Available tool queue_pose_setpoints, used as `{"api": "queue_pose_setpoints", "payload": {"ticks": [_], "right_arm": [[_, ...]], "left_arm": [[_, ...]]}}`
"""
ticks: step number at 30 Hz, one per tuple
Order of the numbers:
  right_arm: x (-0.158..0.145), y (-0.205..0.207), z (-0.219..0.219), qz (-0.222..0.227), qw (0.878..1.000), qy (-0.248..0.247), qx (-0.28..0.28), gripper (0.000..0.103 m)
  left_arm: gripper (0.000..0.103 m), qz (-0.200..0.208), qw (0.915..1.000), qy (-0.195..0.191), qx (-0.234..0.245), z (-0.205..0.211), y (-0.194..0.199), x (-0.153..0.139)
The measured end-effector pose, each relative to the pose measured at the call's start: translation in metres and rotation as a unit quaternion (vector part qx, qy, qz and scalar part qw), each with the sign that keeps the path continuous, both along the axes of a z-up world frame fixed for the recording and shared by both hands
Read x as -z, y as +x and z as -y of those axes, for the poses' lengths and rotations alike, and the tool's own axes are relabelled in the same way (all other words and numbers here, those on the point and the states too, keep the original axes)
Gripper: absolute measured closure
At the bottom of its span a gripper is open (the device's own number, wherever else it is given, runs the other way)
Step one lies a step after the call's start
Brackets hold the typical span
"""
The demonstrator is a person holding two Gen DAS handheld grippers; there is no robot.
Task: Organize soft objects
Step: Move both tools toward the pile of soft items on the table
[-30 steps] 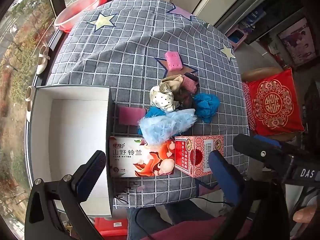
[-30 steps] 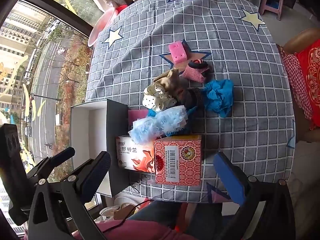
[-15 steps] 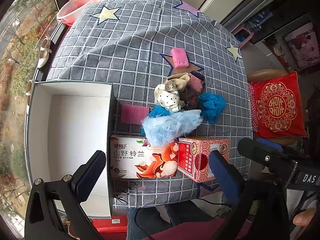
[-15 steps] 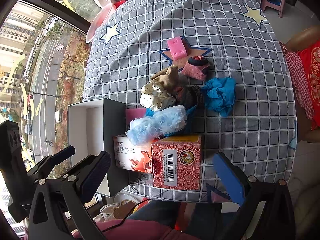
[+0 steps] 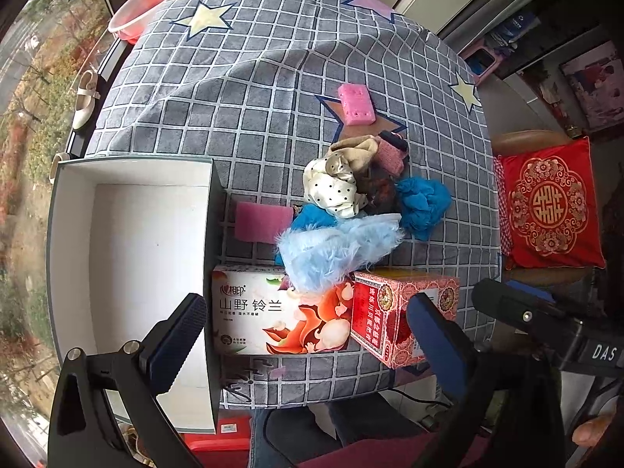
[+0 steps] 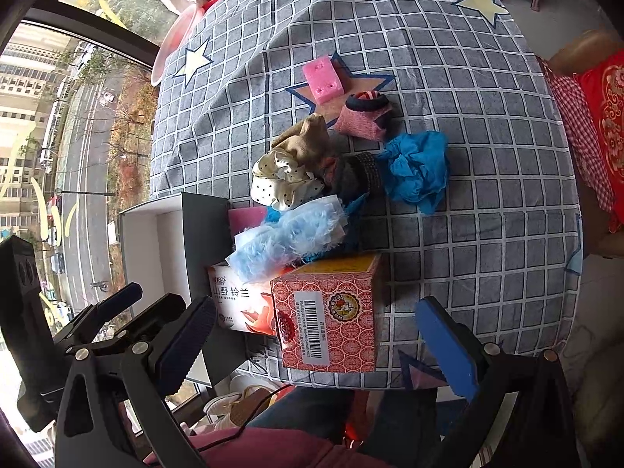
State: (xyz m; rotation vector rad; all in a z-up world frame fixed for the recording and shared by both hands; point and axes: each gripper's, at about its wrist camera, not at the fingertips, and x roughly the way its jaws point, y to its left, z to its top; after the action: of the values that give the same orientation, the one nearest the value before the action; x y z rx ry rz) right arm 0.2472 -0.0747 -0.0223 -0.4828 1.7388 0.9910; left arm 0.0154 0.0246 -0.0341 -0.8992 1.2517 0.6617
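A heap of soft things lies mid-table: a fluffy light-blue piece (image 5: 335,247) (image 6: 288,234), a white polka-dot cloth (image 5: 333,189) (image 6: 282,183), a beige sock (image 5: 357,150), a pink sock (image 6: 362,117) and a crumpled blue cloth (image 5: 423,202) (image 6: 419,167). One pink sponge (image 5: 357,104) (image 6: 323,78) sits on a star patch; a flat pink sponge (image 5: 263,221) lies beside the white open box (image 5: 128,265) (image 6: 156,257). My left gripper (image 5: 308,341) hovers open above the near table edge. So does my right gripper (image 6: 319,341), open and holding nothing.
A white tissue pack (image 5: 273,312) and a red patterned carton (image 5: 394,316) (image 6: 331,316) stand at the near edge of the checked tablecloth (image 5: 253,78). A pink basin (image 5: 156,0) sits at the far left edge; a red cushion (image 5: 550,202) lies to the right. The person's legs show below.
Both grippers have drifted slightly; the table contents sit lower and closer in the views. No object has moved and both grippers stay open.
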Motion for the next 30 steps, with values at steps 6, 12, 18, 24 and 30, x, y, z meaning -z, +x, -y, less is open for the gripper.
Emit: {"api": "queue_pose_setpoints", "payload": {"ticks": [6,12,18,24,30], "right_arm": [[0.010,0.012,-0.001,-0.016,1.000,0.000,0.014,0.000],[0.027,0.032,0.005,-0.008,0.999,-0.020,0.032,0.000],[0.049,0.055,0.010,0.002,0.998,-0.042,0.046,0.000],[0.076,0.077,0.003,0.013,0.997,-0.056,0.053,0.000],[0.114,0.092,-0.008,0.023,0.996,-0.077,0.049,0.000]], "left_arm": [[0.000,-0.005,0.9998,0.017,0.010,-0.019,0.015,0.009],[0.000,-0.012,0.9996,0.011,0.022,-0.039,0.038,0.026],[0.000,-0.016,0.9985,0.028,0.044,-0.065,0.080,0.033],[0.000,-0.021,0.9972,0.029,0.065,-0.089,0.132,0.049],[0.000,-0.030,0.9971,0.016,0.068,-0.109,0.181,0.079]]}}
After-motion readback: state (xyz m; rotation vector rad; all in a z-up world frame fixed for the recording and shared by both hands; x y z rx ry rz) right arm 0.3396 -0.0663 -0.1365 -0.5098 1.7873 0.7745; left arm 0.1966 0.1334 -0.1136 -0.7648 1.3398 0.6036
